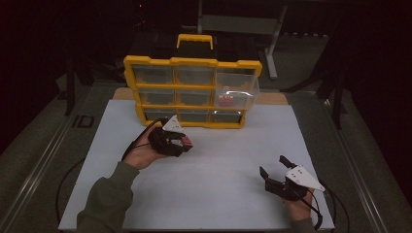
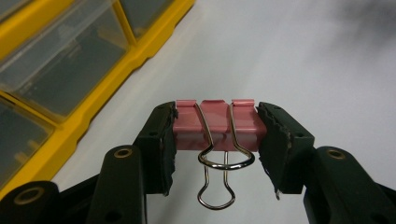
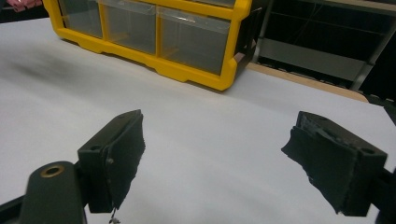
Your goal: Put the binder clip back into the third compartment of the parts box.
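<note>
- Right gripper (image 1: 272, 167): nearest item, at the near right of the white table top (image 1: 218, 194), held in the person's right hand (image 1: 299, 206). Jaws stand wide apart with nothing between them; in the right gripper view the two black pads (image 3: 116, 154) frame bare white surface. Grey three-cornered plate on top, cable trailing toward the near edge.
- Left gripper (image 1: 184, 142): farther in, left of centre, held in the person's left hand (image 1: 143, 153), green sleeve (image 1: 104, 199) running back to the bottom edge. Jaws part closed and clamped on the pink binder clip (image 2: 215, 125).
- Pink binder clip: gripped by its two ends between the ribbed pads (image 2: 163, 144) in the left gripper view, body lying crosswise, silver wire handles (image 2: 219, 179) hanging toward the camera. Held above the white table top, just in front of the organiser's bottom row. In the high view it shows as a pink patch at the gripper's tip.
- Yellow drawer organiser (image 1: 192, 62): at the far edge of the table top, upright, black body, yellow handle on top, three rows of three clear drawers.
- Open drawer (image 1: 236, 92): right-hand column, middle row, pulled out toward the person; a small pink item (image 1: 225, 101) lies inside, too small to identify.
- Remaining drawers: pushed in; contents cannot be made out.
</note>
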Available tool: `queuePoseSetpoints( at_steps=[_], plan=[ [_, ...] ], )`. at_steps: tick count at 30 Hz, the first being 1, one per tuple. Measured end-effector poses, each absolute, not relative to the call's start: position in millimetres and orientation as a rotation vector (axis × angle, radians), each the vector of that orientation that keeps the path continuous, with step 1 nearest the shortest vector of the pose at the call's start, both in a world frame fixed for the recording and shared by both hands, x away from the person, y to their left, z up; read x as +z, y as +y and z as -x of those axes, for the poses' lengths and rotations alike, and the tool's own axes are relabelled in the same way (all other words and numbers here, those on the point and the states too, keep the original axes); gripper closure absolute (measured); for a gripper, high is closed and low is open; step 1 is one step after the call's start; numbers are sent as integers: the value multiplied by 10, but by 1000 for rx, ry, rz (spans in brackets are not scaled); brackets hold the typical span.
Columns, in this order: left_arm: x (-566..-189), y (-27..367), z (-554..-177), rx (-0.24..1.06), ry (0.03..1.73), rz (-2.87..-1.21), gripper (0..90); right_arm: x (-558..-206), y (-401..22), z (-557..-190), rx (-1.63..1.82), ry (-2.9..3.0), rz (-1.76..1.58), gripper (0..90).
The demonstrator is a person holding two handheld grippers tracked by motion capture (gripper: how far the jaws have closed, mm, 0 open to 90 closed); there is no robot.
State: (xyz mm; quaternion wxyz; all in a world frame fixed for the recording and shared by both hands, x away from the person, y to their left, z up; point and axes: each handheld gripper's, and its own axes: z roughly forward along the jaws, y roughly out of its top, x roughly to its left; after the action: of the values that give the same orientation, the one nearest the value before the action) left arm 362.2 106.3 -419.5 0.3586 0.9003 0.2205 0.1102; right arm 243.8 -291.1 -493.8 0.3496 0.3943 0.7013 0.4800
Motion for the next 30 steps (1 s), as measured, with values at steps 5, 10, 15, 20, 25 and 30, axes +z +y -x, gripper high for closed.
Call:
queuePoseSetpoints(
  at_steps=[5,10,15,20,25,30],
  plan=[
    [-4137,1066,-3629,292,560,-2320,496,-4937,-2912,-2438,1247,1815,-1021,169],
    [-4067,1073,-3638,299,557,-2308,496,-4937,-2913,-2439,1252,1814,-1021,168],
    [-4005,1068,-3645,309,550,-2310,496,-4936,-2916,-2439,1255,1813,-1019,168],
    [-3968,1066,-3651,313,545,-2308,496,-4934,-2917,-2437,1261,1812,-1023,167],
    [-3910,1075,-3666,317,544,-2288,496,-4927,-2926,-2432,1278,1800,-1024,162],
    [-3855,1085,-3682,331,539,-2287,496,-4926,-2925,-2432,1283,1801,-1024,155]
  ],
)
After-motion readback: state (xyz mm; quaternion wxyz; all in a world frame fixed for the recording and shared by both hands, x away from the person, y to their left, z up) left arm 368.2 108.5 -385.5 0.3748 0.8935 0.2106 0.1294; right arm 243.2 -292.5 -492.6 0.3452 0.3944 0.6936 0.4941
